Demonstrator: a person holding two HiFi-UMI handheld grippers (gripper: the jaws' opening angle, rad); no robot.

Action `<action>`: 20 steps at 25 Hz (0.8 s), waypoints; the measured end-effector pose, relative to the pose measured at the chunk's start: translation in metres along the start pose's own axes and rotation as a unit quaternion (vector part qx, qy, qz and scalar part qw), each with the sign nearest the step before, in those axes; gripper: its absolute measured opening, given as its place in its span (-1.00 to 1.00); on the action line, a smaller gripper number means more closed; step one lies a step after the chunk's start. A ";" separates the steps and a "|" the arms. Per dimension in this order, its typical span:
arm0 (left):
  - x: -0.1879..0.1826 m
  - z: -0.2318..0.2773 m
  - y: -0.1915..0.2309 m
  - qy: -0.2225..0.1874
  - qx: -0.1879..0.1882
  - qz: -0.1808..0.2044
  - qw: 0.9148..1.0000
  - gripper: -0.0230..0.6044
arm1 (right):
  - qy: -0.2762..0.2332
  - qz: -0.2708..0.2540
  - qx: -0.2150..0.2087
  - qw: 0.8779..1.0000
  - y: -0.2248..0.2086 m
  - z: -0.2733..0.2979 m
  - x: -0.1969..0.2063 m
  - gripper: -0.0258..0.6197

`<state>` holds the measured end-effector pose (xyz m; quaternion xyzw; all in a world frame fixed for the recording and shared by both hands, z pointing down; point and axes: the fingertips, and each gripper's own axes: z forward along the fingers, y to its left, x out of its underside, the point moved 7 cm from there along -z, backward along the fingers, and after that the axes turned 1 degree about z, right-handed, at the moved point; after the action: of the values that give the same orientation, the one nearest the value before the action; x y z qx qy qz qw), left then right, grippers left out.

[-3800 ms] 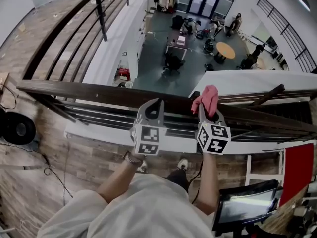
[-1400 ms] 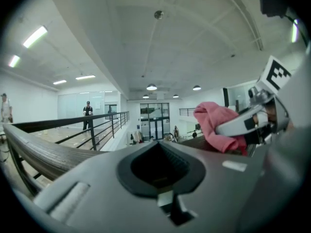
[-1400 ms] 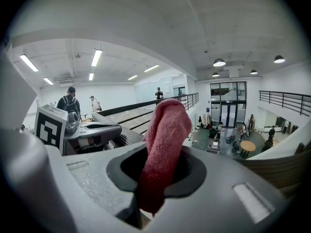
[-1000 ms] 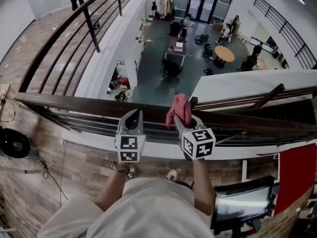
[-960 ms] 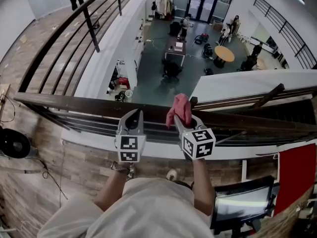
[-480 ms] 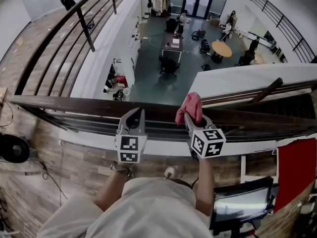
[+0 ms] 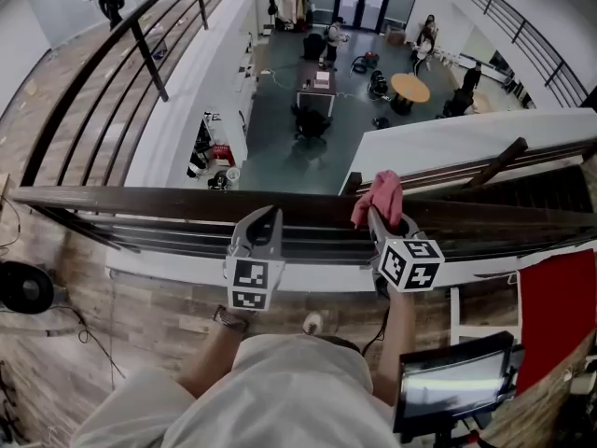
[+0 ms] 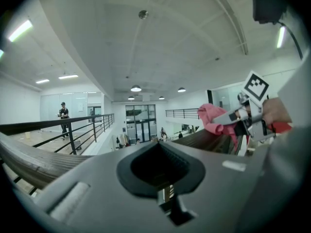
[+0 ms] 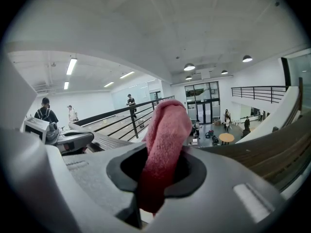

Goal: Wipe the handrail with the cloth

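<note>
Change: since half a second ago, the right gripper and its cloth have slid rightward along the handrail. The left gripper has followed a little in the same direction.

Right gripper: clenched on the cloth. In the right gripper view the pink fabric fills the gap between the jaws and rises out of it as a thick roll.

Cloth relative to right gripper: it is pinched between the jaws, and its bunched end sticks out past the tips. In the left gripper view that end sits on top of the dark wooden rail, seemingly touching it.

Handrail relative to right gripper: it runs crosswise just under the jaw tips. In the right gripper view it passes low on the right of the cloth.

Left gripper: jaws drawn together with nothing between them. In the left gripper view the opening behind the tips is bare.

Left gripper relative to rail: in the head view its tips lie over the near edge of the handrail, and I cannot tell whether they touch it. It is near the right gripper, on that gripper's left side.

Cloth relative to left gripper: it lies off to that gripper's right, apart from its jaws.

Below the grippers: the lower bars of the railing run parallel to the handrail.
</note>
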<state>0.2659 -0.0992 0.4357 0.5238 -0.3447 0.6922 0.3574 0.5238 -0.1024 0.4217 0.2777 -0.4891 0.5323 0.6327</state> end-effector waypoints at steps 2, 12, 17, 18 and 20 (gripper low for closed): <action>-0.002 0.003 -0.007 -0.003 0.001 0.002 1.000 -0.90 | -0.003 0.005 0.007 1.000 -0.014 -0.006 0.000 -0.68; -0.012 0.017 -0.034 -0.011 0.009 0.008 1.000 -0.90 | -0.011 0.014 0.020 1.000 -0.050 -0.020 0.001 -0.68; -0.013 0.023 -0.044 -0.011 0.013 0.009 1.000 -0.90 | -0.012 0.019 0.034 0.999 -0.073 -0.029 0.001 -0.68; -0.014 0.024 -0.046 -0.010 0.014 0.010 1.000 -0.90 | -0.013 0.021 0.037 0.999 -0.078 -0.031 0.000 -0.68; -0.014 0.026 -0.049 -0.010 0.014 0.010 1.000 -0.90 | -0.016 0.024 0.044 0.999 -0.087 -0.035 0.000 -0.68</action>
<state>0.3232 -0.0981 0.4324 0.5319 -0.3436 0.6957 0.3392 0.6176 -0.0961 0.4240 0.3018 -0.4818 0.5634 0.5994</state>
